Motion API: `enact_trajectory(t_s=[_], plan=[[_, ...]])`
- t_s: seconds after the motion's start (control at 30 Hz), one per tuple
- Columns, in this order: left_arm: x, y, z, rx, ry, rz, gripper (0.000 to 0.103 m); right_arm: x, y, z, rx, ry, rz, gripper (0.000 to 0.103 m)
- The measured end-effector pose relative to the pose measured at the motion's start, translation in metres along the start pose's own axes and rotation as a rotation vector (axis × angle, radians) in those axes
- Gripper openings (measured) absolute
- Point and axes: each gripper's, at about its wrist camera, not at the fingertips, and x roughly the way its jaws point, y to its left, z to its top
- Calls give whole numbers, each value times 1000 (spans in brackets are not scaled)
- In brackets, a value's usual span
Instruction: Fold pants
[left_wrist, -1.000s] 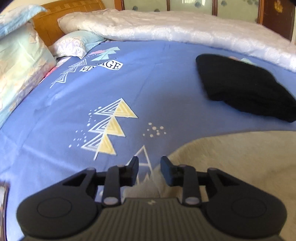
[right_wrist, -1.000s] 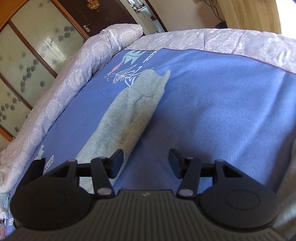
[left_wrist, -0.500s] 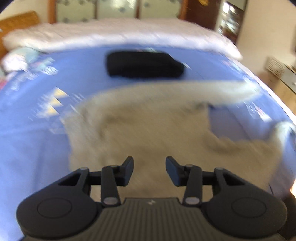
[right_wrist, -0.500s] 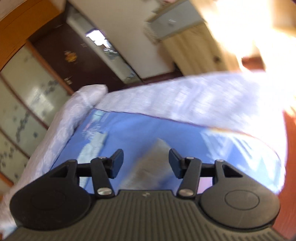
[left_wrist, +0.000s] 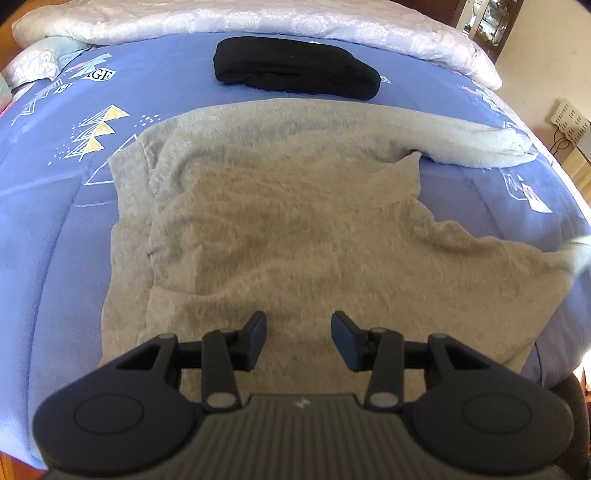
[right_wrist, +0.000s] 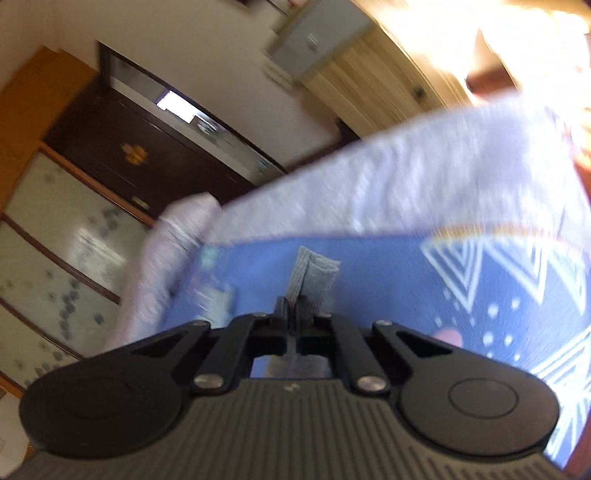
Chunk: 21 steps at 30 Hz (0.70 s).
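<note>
Grey knit pants (left_wrist: 280, 221) lie spread on the blue bedspread (left_wrist: 55, 221) in the left wrist view, waist at the left, one leg running to the far right and the other toward the near right edge. My left gripper (left_wrist: 298, 334) is open and empty just above the near part of the pants. In the right wrist view my right gripper (right_wrist: 294, 308) is shut on the cuff end of a pant leg (right_wrist: 314, 275), which sticks up between the fingers above the bedspread (right_wrist: 388, 280). That view is blurred.
A folded black garment (left_wrist: 295, 70) lies beyond the pants. A white quilt (left_wrist: 258, 18) runs along the far side, and pillows (left_wrist: 40, 62) sit at the far left. The bed's right edge (left_wrist: 569, 192) drops to the floor. A dark wardrobe (right_wrist: 140, 155) stands behind.
My left gripper swung right from bare bedspread to over the pants and opened wider. My right gripper closed on the pant leg's cuff and tilted up toward the bed's end.
</note>
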Motion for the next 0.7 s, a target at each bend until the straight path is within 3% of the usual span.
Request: enact_trajectory(t_s=[0.1, 0.17, 0.2, 0.23, 0.27, 0.33, 0.43, 0.5, 0.57, 0.7], plan=[[6, 2, 1, -13, 18, -1, 40, -19, 44, 17, -87, -81, -15, 7], [7, 3, 2, -22, 12, 0, 40, -6, 65, 20, -119, -82, -74, 15], [6, 3, 2, -25, 7, 0, 41, 6, 70, 19, -128, -61, -88, 38], [4, 2, 2, -27, 3, -1, 41, 24, 75, 17, -153, -22, -88, 53], [1, 2, 1, -25, -3, -2, 41, 39, 78, 13, -198, -1, -102, 58], [-4, 2, -1, -11, -19, 7, 43, 51, 75, 8, -246, -3, -170, 54], [-8, 4, -3, 10, -24, 22, 45, 31, 36, 10, -181, -38, -172, 53], [-6, 4, -3, 20, -14, 22, 45, 13, 5, 7, -146, -43, -222, 53], [-6, 2, -4, 32, -11, 18, 45, -3, -24, 0, -113, -19, -273, 53], [-6, -9, -6, 61, -11, -3, 48, -14, -54, -21, -78, 73, -297, 53]])
